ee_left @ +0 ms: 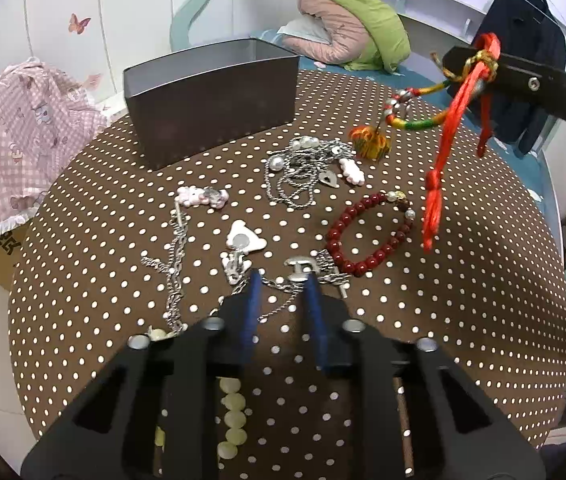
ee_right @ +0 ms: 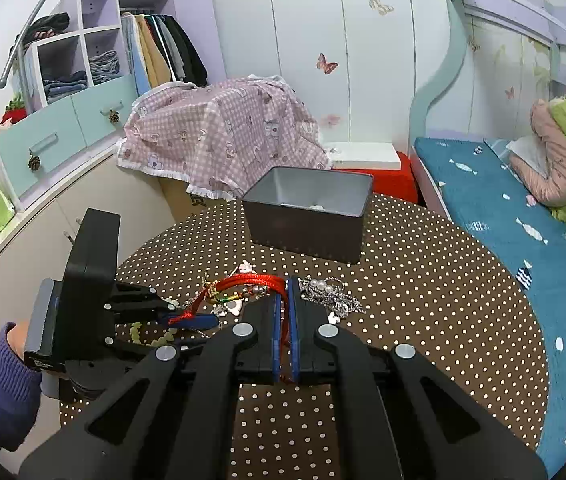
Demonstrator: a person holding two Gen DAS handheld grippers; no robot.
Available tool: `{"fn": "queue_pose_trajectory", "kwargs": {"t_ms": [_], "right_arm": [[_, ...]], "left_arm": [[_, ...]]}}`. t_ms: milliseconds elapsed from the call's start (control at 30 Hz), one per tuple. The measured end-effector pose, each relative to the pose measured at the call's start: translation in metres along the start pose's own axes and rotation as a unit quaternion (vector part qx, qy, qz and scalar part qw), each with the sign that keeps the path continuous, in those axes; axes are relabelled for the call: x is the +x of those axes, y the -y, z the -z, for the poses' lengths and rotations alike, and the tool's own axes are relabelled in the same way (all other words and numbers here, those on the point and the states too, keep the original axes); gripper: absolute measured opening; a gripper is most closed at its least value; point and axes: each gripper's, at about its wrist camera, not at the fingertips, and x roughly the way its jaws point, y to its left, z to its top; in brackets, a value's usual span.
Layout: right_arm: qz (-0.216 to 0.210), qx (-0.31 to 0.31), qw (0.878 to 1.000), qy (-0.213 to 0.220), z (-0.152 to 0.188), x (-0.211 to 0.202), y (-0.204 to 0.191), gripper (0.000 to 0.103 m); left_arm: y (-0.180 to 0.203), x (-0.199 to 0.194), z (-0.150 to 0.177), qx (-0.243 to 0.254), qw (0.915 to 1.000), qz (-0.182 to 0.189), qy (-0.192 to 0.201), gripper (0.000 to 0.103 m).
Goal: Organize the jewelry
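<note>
The red cord bracelet (ee_right: 261, 280) is clamped in the shut right gripper (ee_right: 284, 308) at frame centre, held aloft, presumably for the grey tin (ee_right: 307, 220) above. At lower centre, the left gripper (ee_left: 283, 280) straddles a silver chain (ee_left: 279, 282); its blue pads appear not to press.

Your left gripper (ee_left: 283, 280) hides most of the pale bead string (ee_left: 231, 420) and part of the silver chain (ee_left: 279, 284) beneath it. Beyond, the tin (ee_right: 307, 216) shows a small white item, too small to tell.
</note>
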Motion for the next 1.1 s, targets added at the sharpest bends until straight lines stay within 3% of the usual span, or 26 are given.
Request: {"fn": "queue_pose_trajectory", "kwargs": {"t_ms": [33,233,700,1100], "right_arm": [[-0.001,0.003,1.000,-0.002,0.001,0.000,0.002,0.002],[-0.003,0.015,1.000,-0.005,0.005,0.001,0.009,0.002],[-0.003,0.029,1.000,0.005,0.002,-0.007,0.017,0.002],[-0.008,0.021,1.000,0.022,-0.023,-0.009,0.013,0.002]], "left_arm": [[0.000,0.001,-0.002,0.002,1.0000,-0.002,0.000,0.006],[0.003,-0.001,-0.002,-0.025,0.9996,0.004,0.014,0.001],[-0.034,-0.073,-0.013,-0.078,0.9904,0.058,0.098,0.001],[-0.027,-0.134,-0.035,-0.080,0.9819,0.090,0.147,0.001]]}}
